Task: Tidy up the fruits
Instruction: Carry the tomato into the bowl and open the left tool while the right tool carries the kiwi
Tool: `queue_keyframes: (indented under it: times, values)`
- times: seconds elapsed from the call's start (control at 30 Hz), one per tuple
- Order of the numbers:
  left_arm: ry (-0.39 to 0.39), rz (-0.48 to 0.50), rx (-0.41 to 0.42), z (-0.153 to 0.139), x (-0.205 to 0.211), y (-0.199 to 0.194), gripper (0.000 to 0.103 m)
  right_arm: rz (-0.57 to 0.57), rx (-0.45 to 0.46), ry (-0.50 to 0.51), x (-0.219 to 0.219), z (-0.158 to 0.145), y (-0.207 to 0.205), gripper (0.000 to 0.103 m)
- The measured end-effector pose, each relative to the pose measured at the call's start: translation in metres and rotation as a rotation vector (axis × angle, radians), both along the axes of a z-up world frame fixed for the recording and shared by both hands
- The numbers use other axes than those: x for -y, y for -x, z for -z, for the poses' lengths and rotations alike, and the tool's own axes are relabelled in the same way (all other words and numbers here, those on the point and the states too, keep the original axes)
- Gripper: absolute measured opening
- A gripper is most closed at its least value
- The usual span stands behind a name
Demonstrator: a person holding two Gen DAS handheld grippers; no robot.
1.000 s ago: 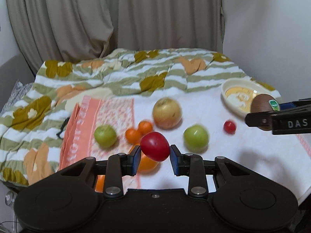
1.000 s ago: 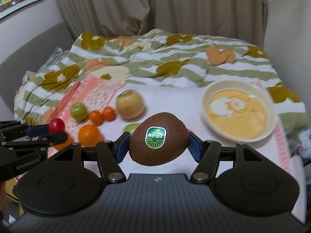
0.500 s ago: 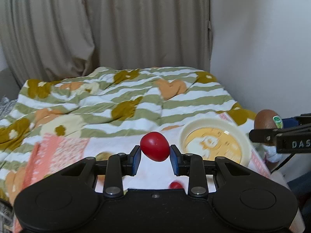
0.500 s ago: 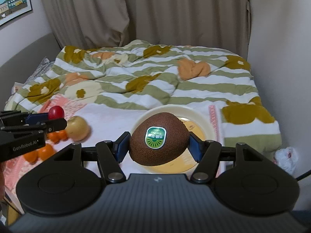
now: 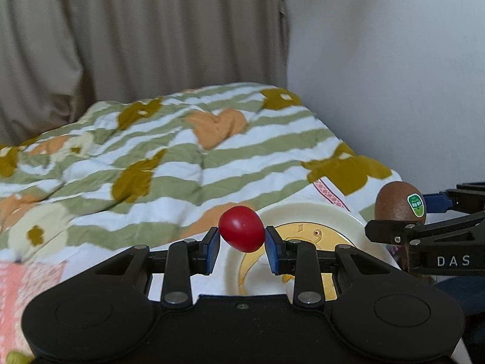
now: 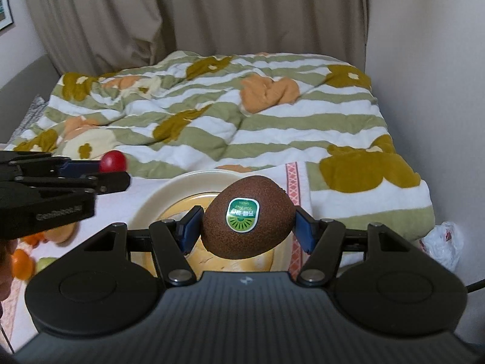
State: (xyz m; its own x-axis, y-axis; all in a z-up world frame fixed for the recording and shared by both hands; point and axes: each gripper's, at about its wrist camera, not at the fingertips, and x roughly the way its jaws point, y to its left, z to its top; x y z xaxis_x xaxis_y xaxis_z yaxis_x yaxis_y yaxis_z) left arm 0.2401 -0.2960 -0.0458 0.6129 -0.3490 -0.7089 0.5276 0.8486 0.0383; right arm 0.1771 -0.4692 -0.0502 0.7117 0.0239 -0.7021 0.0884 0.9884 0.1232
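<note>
We hold both grippers tilted down over the bed, side by side above the cream plate (image 5: 306,212): our left gripper (image 5: 241,244) has its blue pads clamped on a small red tomato (image 5: 241,229), and our right gripper (image 6: 247,227) grips a brown kiwi (image 6: 248,217) with a green sticker facing up. The plate, yellow-centred, lies on a white cloth beside the striped quilt (image 6: 212,115), its visible part bare. Oranges (image 6: 22,262) and other fruit remain on the cloth at the right view's lower left.
</note>
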Motion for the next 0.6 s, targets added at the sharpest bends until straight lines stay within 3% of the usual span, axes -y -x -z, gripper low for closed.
queue_keyframes:
  times: [0.33, 0.53, 0.6]
  values:
    - [-0.046, 0.105, -0.102, 0.056, 0.044, -0.037, 0.036, 0.06, -0.041, -0.016, 0.021, 0.028, -0.021, 0.078]
    - [-0.069, 0.141, -0.116, 0.07, 0.055, -0.041, 0.037, 0.072, -0.051, -0.022, 0.027, 0.034, -0.024, 0.078]
    - [-0.073, 0.154, -0.095, 0.068, 0.055, -0.037, 0.053, 0.077, -0.052, -0.022, 0.028, 0.032, -0.024, 0.078]
